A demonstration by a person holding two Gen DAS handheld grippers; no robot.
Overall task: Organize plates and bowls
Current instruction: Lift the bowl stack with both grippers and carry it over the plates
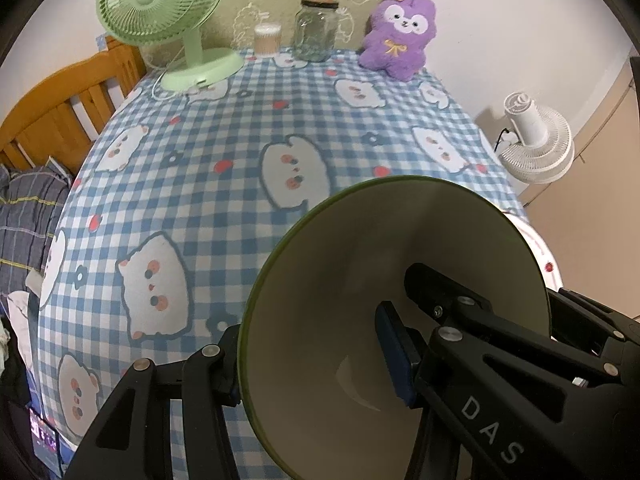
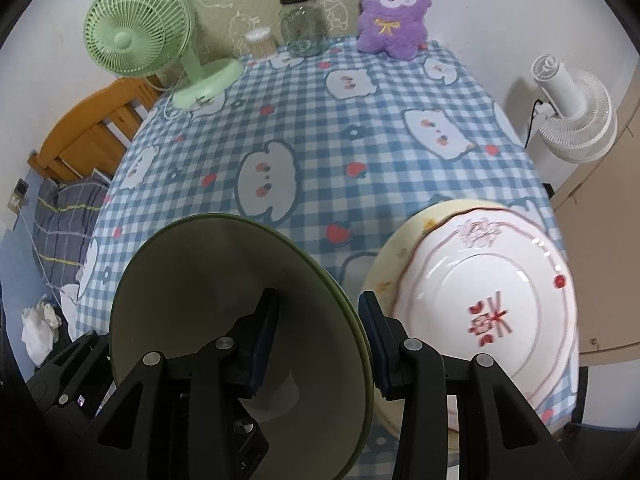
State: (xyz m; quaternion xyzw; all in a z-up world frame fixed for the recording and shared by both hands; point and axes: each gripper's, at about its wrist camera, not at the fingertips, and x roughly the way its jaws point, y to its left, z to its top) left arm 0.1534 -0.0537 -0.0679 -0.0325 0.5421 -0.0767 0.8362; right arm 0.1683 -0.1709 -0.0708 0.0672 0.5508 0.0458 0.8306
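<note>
Both grippers hold a green bowl [image 1: 360, 240] with a cream inside, clear of the checked tablecloth. My left gripper [image 1: 308, 328] is shut on the bowl's left wall, one finger outside and the blue pad [image 1: 394, 356] inside. On the opposite wall of the bowl [image 2: 220, 260], my right gripper [image 2: 320, 300] is shut with one pad inside and one outside. A white plate with red patterns [image 2: 488, 280] lies on a pale yellow plate [image 2: 400, 256] at the table's right front. Only a sliver of that white plate [image 1: 540, 256] shows behind the bowl in the left wrist view.
At the back of the table [image 2: 360, 140] stand a green desk fan [image 2: 152, 48], a small cotton-swab tub [image 2: 261, 42], a glass jar [image 2: 302, 24] and a purple plush toy [image 2: 392, 12]. A wooden bed frame [image 2: 92, 120] is at the left, a white floor fan [image 2: 572, 112] at the right.
</note>
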